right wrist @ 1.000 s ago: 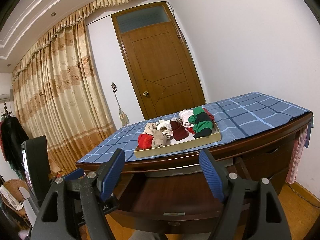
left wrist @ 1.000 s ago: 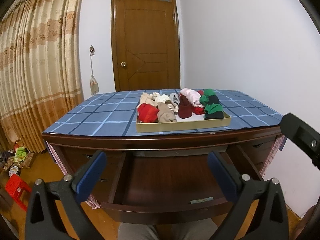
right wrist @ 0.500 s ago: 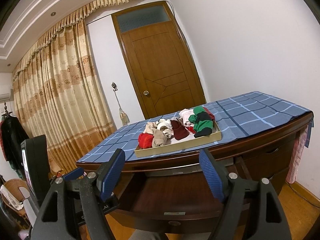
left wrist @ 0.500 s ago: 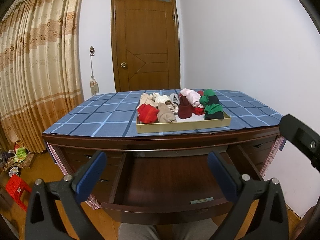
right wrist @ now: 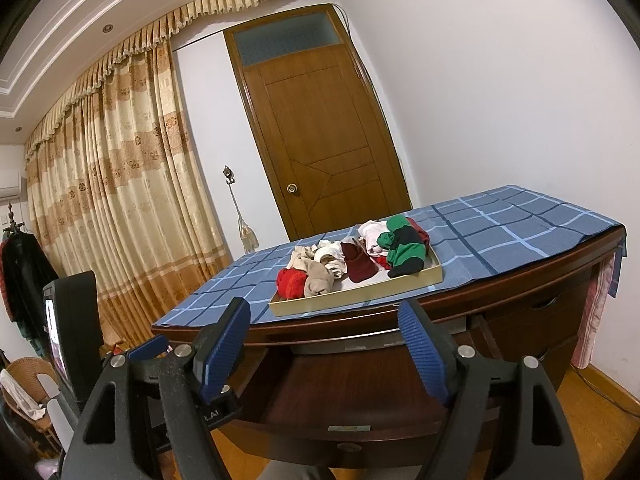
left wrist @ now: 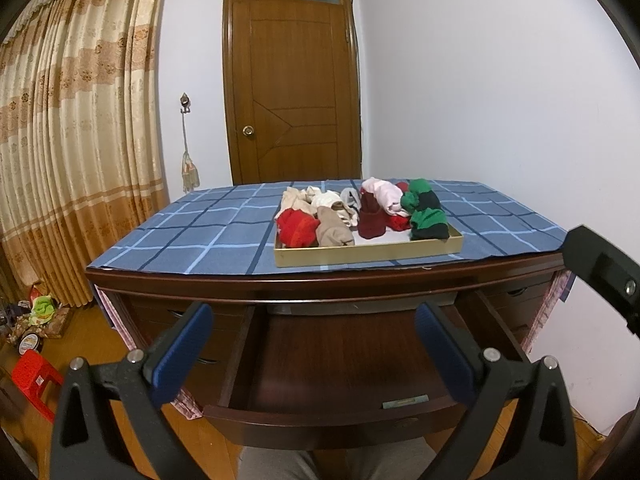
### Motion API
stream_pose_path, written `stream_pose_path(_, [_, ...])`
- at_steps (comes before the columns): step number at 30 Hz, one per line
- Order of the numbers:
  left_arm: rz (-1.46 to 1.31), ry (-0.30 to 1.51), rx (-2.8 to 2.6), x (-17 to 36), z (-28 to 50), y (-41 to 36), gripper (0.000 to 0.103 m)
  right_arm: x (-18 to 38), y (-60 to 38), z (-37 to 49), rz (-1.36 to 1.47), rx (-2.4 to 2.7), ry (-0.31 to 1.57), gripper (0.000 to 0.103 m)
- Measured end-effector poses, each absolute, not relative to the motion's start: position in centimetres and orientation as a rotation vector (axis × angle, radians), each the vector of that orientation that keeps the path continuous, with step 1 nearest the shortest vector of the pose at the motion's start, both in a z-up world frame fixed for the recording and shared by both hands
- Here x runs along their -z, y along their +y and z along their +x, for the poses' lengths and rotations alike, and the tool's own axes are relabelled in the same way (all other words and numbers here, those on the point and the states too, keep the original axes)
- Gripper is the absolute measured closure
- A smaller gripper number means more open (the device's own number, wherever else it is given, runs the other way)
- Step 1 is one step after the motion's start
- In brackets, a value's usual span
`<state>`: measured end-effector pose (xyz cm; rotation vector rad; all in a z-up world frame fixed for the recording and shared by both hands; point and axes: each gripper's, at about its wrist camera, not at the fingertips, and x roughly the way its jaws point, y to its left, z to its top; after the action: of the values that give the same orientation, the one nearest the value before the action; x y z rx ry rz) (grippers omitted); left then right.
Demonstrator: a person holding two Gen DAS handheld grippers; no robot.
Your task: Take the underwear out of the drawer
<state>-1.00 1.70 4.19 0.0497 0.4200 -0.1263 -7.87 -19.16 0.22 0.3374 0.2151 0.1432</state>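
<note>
Hovering wide open and empty before the pulled-out drawer (left wrist: pixel 344 364), whose visible floor looks bare, left gripper (left wrist: pixel 312 344) and right gripper (right wrist: pixel 324 344) seem finished, the underwear (left wrist: pixel 360 216) heaped in the tray (left wrist: pixel 368 254) on the desk.

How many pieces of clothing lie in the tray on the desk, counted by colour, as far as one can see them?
In the tray, as far as the pile lets me separate pieces:
Red: 2
Beige or tan: 2
White or cream: 2
Dark maroon: 1
Pink: 1
Green with black: 2
Total: 10, approximate, because pieces overlap.
</note>
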Motion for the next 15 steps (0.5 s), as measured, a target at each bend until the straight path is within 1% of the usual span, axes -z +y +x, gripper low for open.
stream_pose_path(15, [0.074,0.400,0.088,-4.66,-0.89,1.81,0.000,-0.32,-19.10,-7.98,0.335,-0.140,0.209,0.024])
